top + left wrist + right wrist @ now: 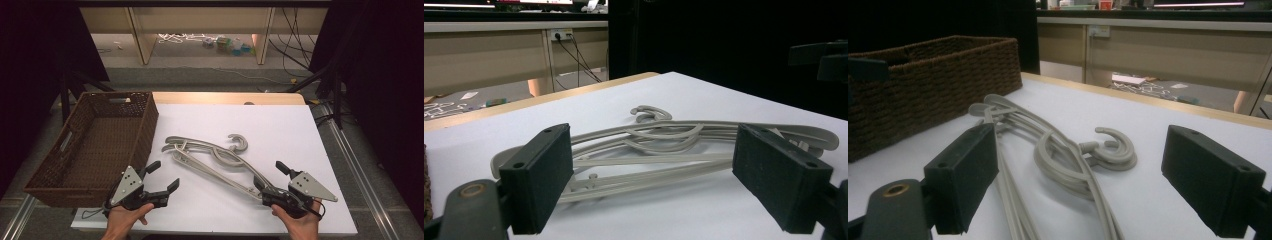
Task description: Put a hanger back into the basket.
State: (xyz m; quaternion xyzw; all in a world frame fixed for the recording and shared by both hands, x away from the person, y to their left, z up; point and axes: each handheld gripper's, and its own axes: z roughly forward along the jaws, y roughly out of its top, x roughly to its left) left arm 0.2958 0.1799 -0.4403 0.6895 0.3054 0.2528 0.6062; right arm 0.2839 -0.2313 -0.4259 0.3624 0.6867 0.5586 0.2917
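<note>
A stack of pale grey plastic clothes hangers (pixel 215 160) lies in the middle of the white worktop (pixel 280 130), their hooks curled toward the far edge. The left gripper (pixel 162 176) rests near the hangers' left end with its jaws spread wide, nothing between them. The right gripper (pixel 271 177) sits at the hangers' near right end, jaws likewise spread and empty. A dark brown woven wicker basket (pixel 146 127) stands on the worktop's left side.

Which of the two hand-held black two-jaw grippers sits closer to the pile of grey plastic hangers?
The right gripper: in the high view its jaws straddle the near end of the grey plastic hangers. The left gripper, beside the brown wicker basket, has bare white tabletop before them.
</note>
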